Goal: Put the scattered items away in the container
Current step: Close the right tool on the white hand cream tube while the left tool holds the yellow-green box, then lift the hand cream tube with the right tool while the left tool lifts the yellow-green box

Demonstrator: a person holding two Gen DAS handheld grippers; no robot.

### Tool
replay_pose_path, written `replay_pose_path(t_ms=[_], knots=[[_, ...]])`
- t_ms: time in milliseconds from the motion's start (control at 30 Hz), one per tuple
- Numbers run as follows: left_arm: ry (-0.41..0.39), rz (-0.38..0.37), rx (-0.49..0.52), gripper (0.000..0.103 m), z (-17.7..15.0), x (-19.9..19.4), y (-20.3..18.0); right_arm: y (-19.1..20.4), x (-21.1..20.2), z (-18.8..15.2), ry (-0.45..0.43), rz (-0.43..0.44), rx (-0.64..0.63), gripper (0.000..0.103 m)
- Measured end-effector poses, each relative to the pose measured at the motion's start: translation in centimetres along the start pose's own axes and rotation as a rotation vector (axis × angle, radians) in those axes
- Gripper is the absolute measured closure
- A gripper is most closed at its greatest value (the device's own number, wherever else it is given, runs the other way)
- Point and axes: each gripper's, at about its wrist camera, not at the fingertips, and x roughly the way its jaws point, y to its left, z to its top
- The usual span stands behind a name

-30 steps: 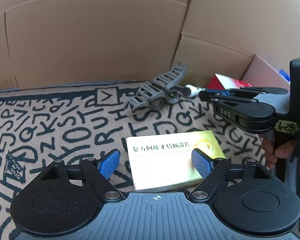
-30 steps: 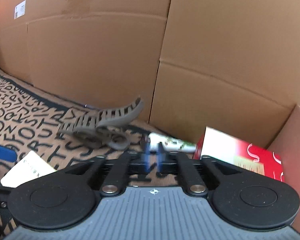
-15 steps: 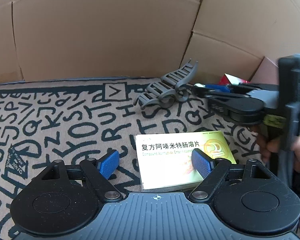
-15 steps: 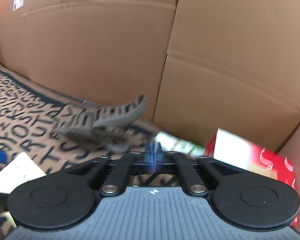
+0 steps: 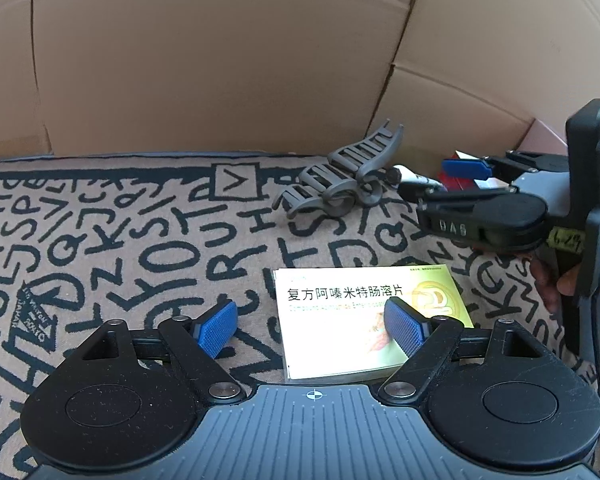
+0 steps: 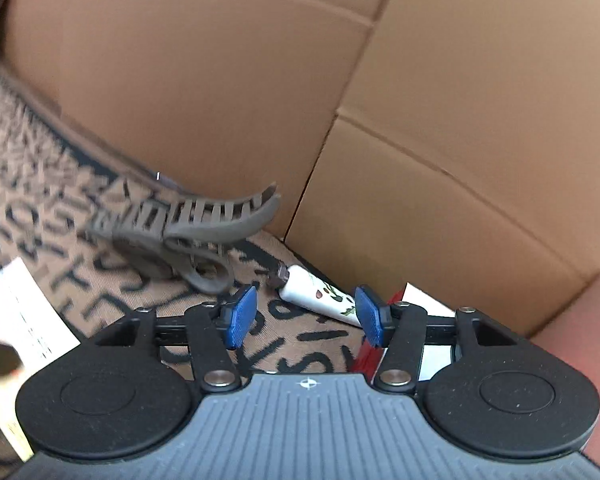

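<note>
Blue pads part on the right hand-held gripper

Cardboard walls [image 5: 204,80] stand behind a letter-patterned mat [image 5: 100,220] that carries the scattered items. The right hand-held gripper [image 6: 306,316], shut tight half a second ago, has just been opening; its blue fingers [image 6: 242,316] now stand apart with nothing between them, only mat showing in the gap. Just past its tips lies a small white tube [image 6: 320,294] with a dark cap, near the far right corner of the mat. A grey hair claw clip [image 6: 188,224] sits beside the tube, close to the mat's far edge against the cardboard. A red-and-white box [image 6: 420,300] shows behind the right finger, with a pinkish carton [image 6: 588,320] at the right edge of the view; whether the box lies inside it cannot be told.

The left hand-held gripper [image 5: 312,322] has kept its place and its wide spread since a second ago. It hangs open over a yellow-green medicine box [image 5: 340,320] printed with Chinese characters; the right pad overlaps the box in the picture, the left pad stands clear of it. In the left wrist view a person's fingers [image 5: 568,284] grip the right tool's handle.
</note>
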Motion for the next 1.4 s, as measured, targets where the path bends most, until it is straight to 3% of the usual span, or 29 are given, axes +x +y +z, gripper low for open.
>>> replay_pose_path(t_ms=[167,300,367,433,467,733,1000,1133,1267,1333,1400], knots=[[-0.001,0.004,0.001,0.014,0.0,-0.1,-0.1,-1.3,0.9,0.2,0.021,0.021,-0.023,0.045],[0.002,0.000,-0.008,0.013,-0.1,0.0,0.1,-2.8,0.9,0.4,0.023,0.058,-0.064,0.033],[0.003,-0.002,-0.012,0.013,-0.1,0.0,0.2,-3.9,1.4,0.6,0.039,0.114,-0.016,0.036],[0.004,-0.001,-0.012,0.013,-0.1,-0.1,0.2,-5.0,1.8,0.7,0.055,0.176,0.048,0.056],[0.003,-0.001,-0.012,0.013,-0.1,-0.1,0.2,-5.6,1.9,0.7,0.062,0.210,0.087,0.057],[0.003,0.004,-0.014,0.012,-0.2,-0.1,0.2,-4.1,-0.9,-0.3,0.022,0.115,0.042,0.067],[0.001,0.014,-0.014,0.012,-0.1,-0.2,0.1,-2.4,-6.7,-2.6,-0.002,0.165,0.049,0.072],[0.000,0.019,-0.011,0.012,-0.1,-0.2,0.0,-1.8,-8.2,-5.6,0.033,0.182,0.083,0.082],[-0.002,0.016,-0.010,0.012,-0.1,-0.1,0.0,-1.3,-8.4,-6.0,0.036,0.192,0.147,0.078],[-0.004,0.016,-0.011,0.012,-0.2,0.0,0.0,-1.3,-9.0,-5.7,0.003,0.172,0.132,0.064],[-0.005,0.014,-0.012,0.012,-0.2,0.0,0.1,-1.3,-9.5,-5.2,-0.035,0.146,0.106,0.060]])
